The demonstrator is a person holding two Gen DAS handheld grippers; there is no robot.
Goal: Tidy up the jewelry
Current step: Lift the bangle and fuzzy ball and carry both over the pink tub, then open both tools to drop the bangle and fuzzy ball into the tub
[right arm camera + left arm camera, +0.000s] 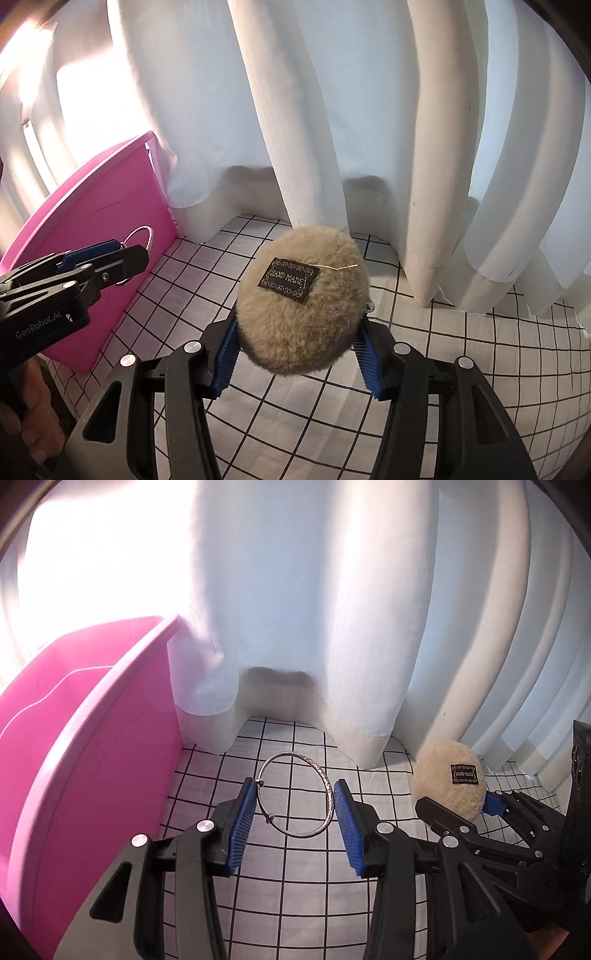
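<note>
My left gripper (295,794) is shut on a thin silver bangle (321,775), gripped across its width between the blue pads and held above the checked cloth. The bangle also shows in the right wrist view (142,236), in front of the pink bin. My right gripper (299,328) is shut on a round beige fluffy pouch (301,306) with a black "HAND MADE" label and a thin gold chain lying across its top. The pouch also shows in the left wrist view (448,779), to the right of the bangle.
A pink plastic bin (92,757) stands on the left, close to the left gripper; it also shows in the right wrist view (122,206). White curtains (332,627) hang at the back. A white cloth with a black grid (291,886) covers the table.
</note>
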